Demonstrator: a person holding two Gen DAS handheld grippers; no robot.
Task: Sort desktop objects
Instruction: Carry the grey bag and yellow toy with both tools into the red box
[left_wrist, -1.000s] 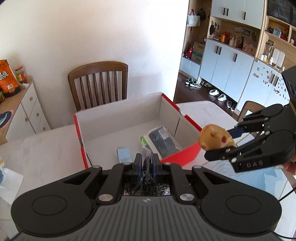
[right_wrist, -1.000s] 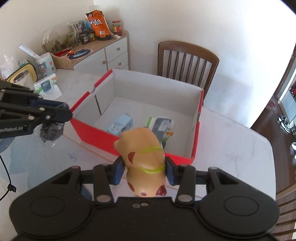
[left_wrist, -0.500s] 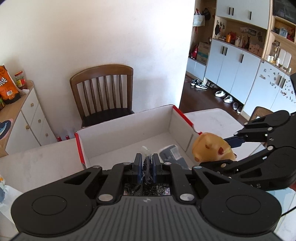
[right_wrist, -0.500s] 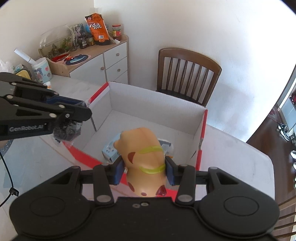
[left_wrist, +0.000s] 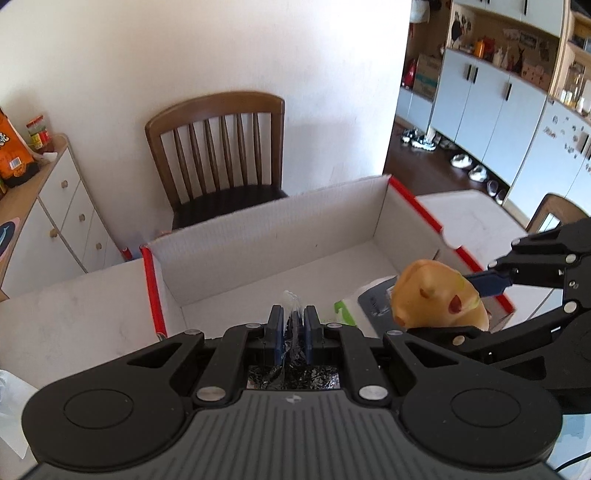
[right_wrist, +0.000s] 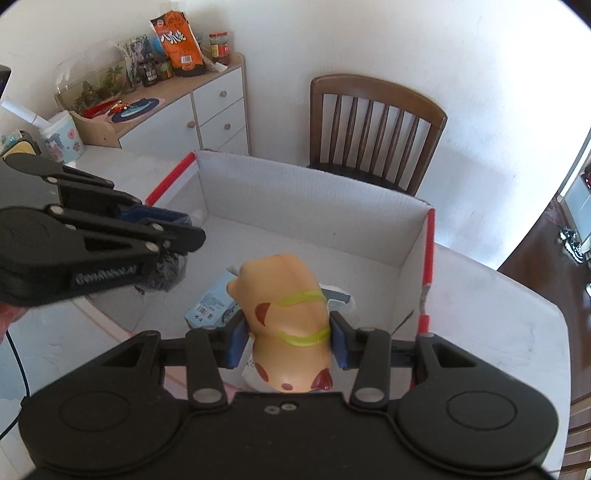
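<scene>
A white cardboard box (left_wrist: 266, 236) (right_wrist: 295, 199) with red edges stands open on the table. My left gripper (left_wrist: 294, 325) (right_wrist: 184, 230) is shut on a small clear plastic bag with dark contents (left_wrist: 291, 378) (right_wrist: 166, 271), which hangs over the box's left part. My right gripper (right_wrist: 288, 332) (left_wrist: 484, 295) is shut on an orange squishy animal toy (right_wrist: 288, 310) (left_wrist: 436, 295) with yellow-green bands, held above the box's right part. Inside the box lie a light blue carton (right_wrist: 210, 304) and a white and green packet (left_wrist: 354, 301).
A brown wooden chair (left_wrist: 221, 147) (right_wrist: 373, 125) stands behind the box against the white wall. A white sideboard (right_wrist: 184, 114) with snack bags, jars and a fish tank stands left. White marble tabletop (right_wrist: 480, 295) surrounds the box. A cable (right_wrist: 14, 354) hangs at the left.
Both grippers have moved forward and down over the box, each still holding its object. The box now fills more of both views.
</scene>
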